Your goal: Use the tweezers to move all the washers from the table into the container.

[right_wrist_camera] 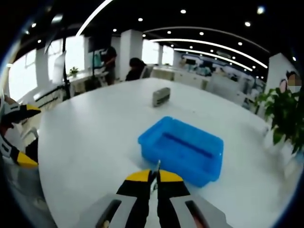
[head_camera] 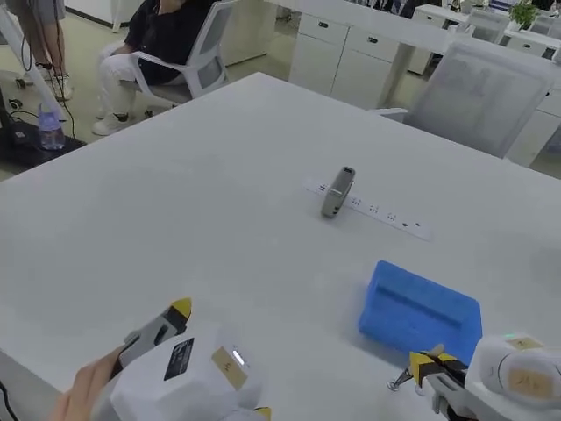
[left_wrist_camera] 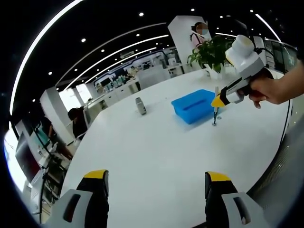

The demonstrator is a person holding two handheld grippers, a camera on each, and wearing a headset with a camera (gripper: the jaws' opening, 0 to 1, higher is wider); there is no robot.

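Sitting toward 4 o'clock in the head view, the blue plastic bin (head_camera: 421,309) rests flat on the white table (head_camera: 175,202); in the right gripper view its inside looks plain blue, and I cannot tell whether any washer lies in it.

Around the table, a water bottle (head_camera: 50,132) stands on the floor at 9 o'clock; a seated person (head_camera: 166,26) is at 11 o'clock; near the middle a grey block (head_camera: 337,191) stands at the left end of a power strip (head_camera: 386,215); an office chair (head_camera: 478,92) waits at 2 o'clock; a potted plant (left_wrist_camera: 211,54) shows at 1 o'clock in the left gripper view.

The left gripper (left_wrist_camera: 156,176) sits at 7 o'clock in the head view, well apart from the bin, jaws spread wide with nothing between them; the right gripper (right_wrist_camera: 153,176), at 5 o'clock, has its jaws pinched together on the tweezers (head_camera: 400,381), whose tips point down at the table just beside the bin, at its 6 o'clock.
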